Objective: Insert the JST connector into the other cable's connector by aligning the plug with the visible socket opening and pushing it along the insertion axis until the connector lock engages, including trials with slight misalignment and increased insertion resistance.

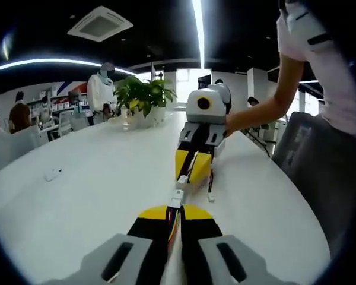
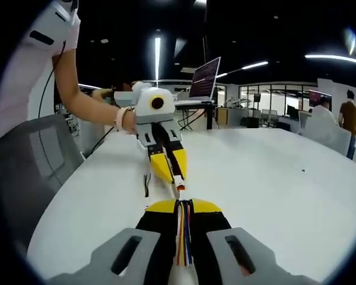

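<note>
Over the white table (image 1: pixel 77 196), near the edge by the person, the left gripper (image 1: pixel 175 219) and right gripper (image 2: pixel 184 217) face each other, each clenched on its own cable (image 2: pixel 184 237). The white connectors (image 1: pixel 179 189) meet, or nearly so, between the yellow tips. Probable risk: any tilt off the insertion axis would jam the plug against the socket lip, leaving the lock unengaged while the wires buckle.

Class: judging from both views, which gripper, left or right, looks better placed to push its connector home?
Either: left gripper and right gripper each clamp a cable, aligned nose to nose, white connectors meeting between them.
</note>
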A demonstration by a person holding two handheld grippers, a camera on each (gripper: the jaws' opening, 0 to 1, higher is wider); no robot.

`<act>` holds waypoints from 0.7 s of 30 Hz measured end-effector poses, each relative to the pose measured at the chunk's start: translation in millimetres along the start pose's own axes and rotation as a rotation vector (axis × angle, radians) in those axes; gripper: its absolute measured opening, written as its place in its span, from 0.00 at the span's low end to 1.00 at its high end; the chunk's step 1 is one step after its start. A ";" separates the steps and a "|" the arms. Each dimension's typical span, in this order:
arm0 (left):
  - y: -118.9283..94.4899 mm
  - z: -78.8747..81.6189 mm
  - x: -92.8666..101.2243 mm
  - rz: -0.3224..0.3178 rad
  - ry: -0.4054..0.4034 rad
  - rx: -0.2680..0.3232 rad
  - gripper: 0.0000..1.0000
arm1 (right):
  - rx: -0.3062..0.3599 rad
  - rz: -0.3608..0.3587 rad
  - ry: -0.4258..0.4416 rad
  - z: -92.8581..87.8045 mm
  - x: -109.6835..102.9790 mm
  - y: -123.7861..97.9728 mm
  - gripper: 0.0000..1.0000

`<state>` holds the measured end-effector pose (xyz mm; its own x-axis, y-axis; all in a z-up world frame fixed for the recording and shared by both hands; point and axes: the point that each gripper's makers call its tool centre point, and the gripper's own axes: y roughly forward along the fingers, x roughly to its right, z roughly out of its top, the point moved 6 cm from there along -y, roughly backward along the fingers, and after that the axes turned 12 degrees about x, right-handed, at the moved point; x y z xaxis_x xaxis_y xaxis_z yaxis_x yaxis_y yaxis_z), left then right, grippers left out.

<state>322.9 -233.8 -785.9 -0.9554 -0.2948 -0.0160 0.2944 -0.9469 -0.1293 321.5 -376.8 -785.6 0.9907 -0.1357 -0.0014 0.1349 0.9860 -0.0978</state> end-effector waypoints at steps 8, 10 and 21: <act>5.1 4.8 5.1 -0.017 -0.013 0.007 0.01 | 0.007 0.020 -0.026 7.1 -2.1 1.8 0.03; 6.5 6.5 6.7 -0.012 -0.002 -0.001 0.01 | 0.008 0.021 -0.029 6.9 -1.8 2.3 0.03; 6.4 10.3 10.2 -0.012 -0.001 -0.016 0.01 | -0.033 0.046 -0.053 6.2 -4.7 5.4 0.03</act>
<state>315.3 -244.2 -776.6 -0.9588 -0.2839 -0.0139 0.2828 -0.9482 -0.1449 317.6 -370.3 -780.0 0.9954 -0.0845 0.0462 0.0899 0.9873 -0.1313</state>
